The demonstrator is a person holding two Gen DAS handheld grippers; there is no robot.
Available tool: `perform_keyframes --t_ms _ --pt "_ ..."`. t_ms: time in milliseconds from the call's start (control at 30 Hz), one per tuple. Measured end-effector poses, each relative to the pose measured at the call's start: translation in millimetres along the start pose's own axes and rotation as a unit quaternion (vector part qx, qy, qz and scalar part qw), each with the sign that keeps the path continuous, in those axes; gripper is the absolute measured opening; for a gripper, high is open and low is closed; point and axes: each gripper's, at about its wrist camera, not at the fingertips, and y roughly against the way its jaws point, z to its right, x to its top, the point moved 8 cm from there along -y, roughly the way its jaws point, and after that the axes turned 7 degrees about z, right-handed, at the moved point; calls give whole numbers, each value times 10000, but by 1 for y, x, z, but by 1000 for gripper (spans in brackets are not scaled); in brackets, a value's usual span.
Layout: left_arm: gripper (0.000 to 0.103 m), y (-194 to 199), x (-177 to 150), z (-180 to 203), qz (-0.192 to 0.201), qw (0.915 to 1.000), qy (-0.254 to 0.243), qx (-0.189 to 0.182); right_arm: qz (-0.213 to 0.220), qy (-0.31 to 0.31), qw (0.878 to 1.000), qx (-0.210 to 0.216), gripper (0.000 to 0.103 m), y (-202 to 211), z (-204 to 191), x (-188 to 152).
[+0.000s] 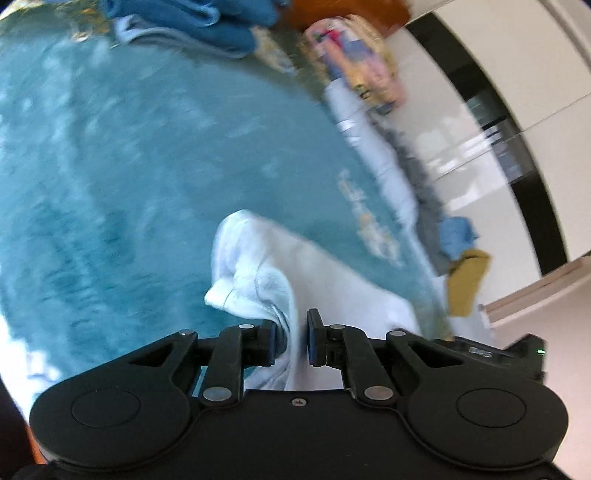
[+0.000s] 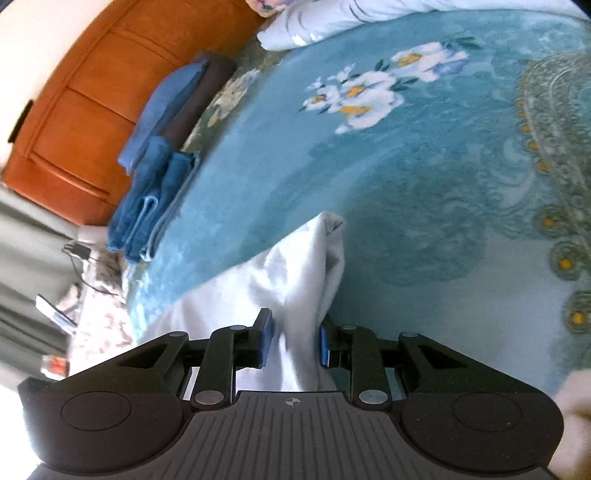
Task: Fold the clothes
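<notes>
In the left wrist view, the left tongs (image 1: pixel 291 341) have a bunched wad of a white garment (image 1: pixel 258 269) between their blue pads, which stand nearly together and pinch the cloth. A seamed hem or cuff pokes out ahead of the tips, and the rest of the garment trails off to the right over the bed (image 1: pixel 129 166), which wears a teal blanket. The picture is smeared, so finer detail of the cloth is lost. At the far edge lies a stack of folded blue towels (image 1: pixel 207 22), and along the right edge sit loose pieces, among them a mustard cloth (image 1: pixel 467 280) and a small blue one (image 1: pixel 456 234); I judge these still unfolded. In the right wrist view, the right tongs (image 2: pixel 293 341) are likewise almost closed on a fold of the same white garment (image 2: pixel 306 266), which rises in a soft peak just past the tips and spills back to the left over the near edge of the bed (image 2: pixel 369 166). Folded blue and dark items (image 2: pixel 166 147) lie stacked by the orange headboard (image 2: pixel 92 92). By my reading some folding is done; this garment is crumpled and gripped at two points, not yet spread flat, so its folds all remain.
</notes>
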Motion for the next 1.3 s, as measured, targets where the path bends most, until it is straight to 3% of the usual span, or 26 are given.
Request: perform_keyframes --t_ms 167,300,433,567,933,1033,1133,1300 --pt "15 25 20 -5 316 9994 72 -145 446 185 9986 -223 22 33 9 9" --pt "21 36 42 21 699 9968 -313 -236 860 376 9954 -166 23 47 -10 26" --pt "23 18 46 62 666 9933 -836 -442 678 651 9955 79 23 28 -39 23" --pt "25 4 40 73 613 9907 -1174 -307 382 856 9952 -265 21 0 -42 10" --pt "24 -28 11 12 11 9970 -727 254 241 526 9962 -653 19 -10 -3 -7" --pt "25 -15 13 19 134 9973 -715 122 373 543 9963 -544 21 0 -13 -7" --pt "30 6 12 34 301 9967 -735 -186 496 672 9964 -150 21 20 -32 -17" --pt "31 21 -14 46 151 9954 -855 -413 238 914 9955 93 26 27 -45 -54"
